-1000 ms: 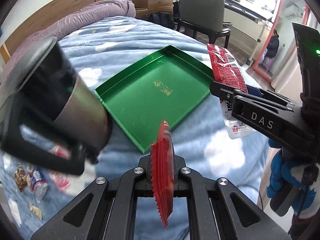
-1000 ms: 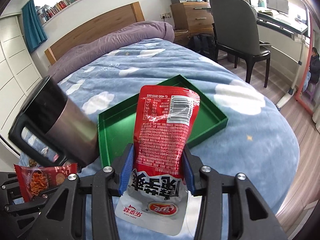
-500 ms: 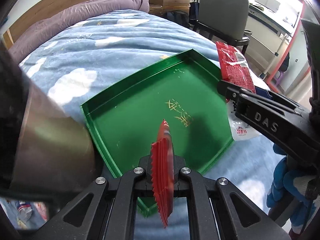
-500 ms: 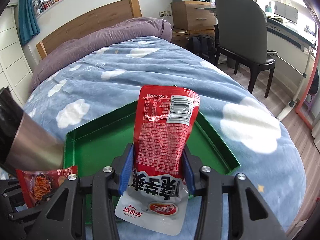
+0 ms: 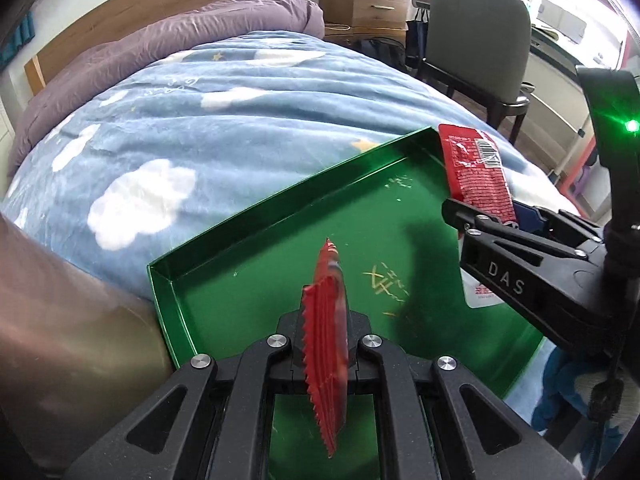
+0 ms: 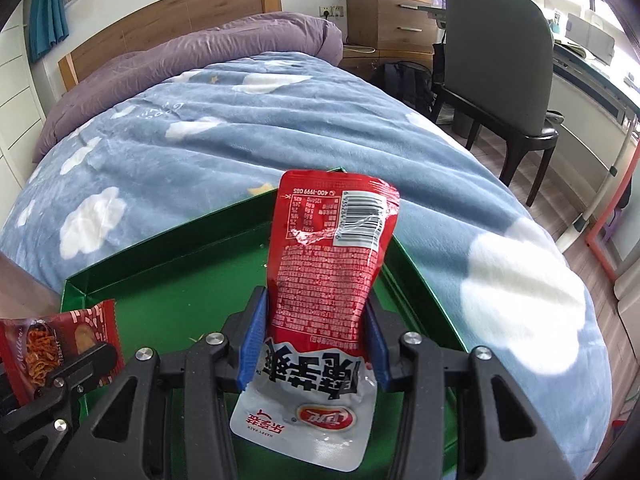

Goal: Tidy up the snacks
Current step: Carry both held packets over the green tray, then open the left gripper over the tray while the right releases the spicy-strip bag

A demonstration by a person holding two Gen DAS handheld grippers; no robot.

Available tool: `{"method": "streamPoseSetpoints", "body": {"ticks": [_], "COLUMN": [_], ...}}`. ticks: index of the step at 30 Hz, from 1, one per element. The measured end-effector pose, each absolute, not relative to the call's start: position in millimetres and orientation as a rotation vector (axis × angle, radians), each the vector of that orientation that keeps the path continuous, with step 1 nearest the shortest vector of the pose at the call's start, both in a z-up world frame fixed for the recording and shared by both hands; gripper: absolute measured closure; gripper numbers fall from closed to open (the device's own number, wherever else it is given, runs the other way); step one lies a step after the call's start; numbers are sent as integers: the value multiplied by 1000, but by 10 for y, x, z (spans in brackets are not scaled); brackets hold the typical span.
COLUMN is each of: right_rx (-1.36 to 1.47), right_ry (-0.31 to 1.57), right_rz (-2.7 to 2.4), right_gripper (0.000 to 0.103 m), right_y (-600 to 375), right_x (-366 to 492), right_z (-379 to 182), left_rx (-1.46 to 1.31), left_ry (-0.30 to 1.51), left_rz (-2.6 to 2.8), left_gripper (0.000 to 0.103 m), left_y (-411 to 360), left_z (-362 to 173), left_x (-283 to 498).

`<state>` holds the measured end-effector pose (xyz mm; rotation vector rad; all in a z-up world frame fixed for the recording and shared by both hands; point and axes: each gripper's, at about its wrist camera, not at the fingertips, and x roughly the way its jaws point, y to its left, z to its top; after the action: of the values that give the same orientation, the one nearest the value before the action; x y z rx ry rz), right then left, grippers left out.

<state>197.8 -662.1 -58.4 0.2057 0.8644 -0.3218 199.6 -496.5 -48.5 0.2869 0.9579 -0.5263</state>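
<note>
Both grippers had descended over shallow green metal tray [image 5: 256, 280] | left gripper [image 5: 325, 354] clamped small red sachet [image 5: 326, 344], right gripper [image 6: 316, 344] clamped red-white pouch [image 6: 328, 264] at 2 o'clock | release seemed next

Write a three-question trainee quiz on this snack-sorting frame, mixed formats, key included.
1. True or false: the shallow green metal tray already holds a packet.
2. Which tool grips the tall red-and-white chip pouch? A left B right
3. Fill in: the left tool pinches a small red serrated-edge snack packet seen ____-on in its own view.

Key: 1 false; 2 B, the right tool; 3 edge.
</note>
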Motion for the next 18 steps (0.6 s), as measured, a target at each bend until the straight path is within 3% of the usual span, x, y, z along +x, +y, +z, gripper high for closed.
{"method": "streamPoseSetpoints", "body": {"ticks": [13,18], "right_rx": [209,179], "right_ry": [922,936], "right_rz": [-335,-333], "right_gripper": [55,49], "right_y": [-6677,-6639], "right_x": [2101,2124], "right_z": [-824,-831], "left_rx": [282,287], "left_ry": [997,1011], "left_rz": [-499,-497], "left_gripper": [97,96], "left_y": [-4967,-4980], "left_z": [-740,-785], "left_x": [2039,2046]}}
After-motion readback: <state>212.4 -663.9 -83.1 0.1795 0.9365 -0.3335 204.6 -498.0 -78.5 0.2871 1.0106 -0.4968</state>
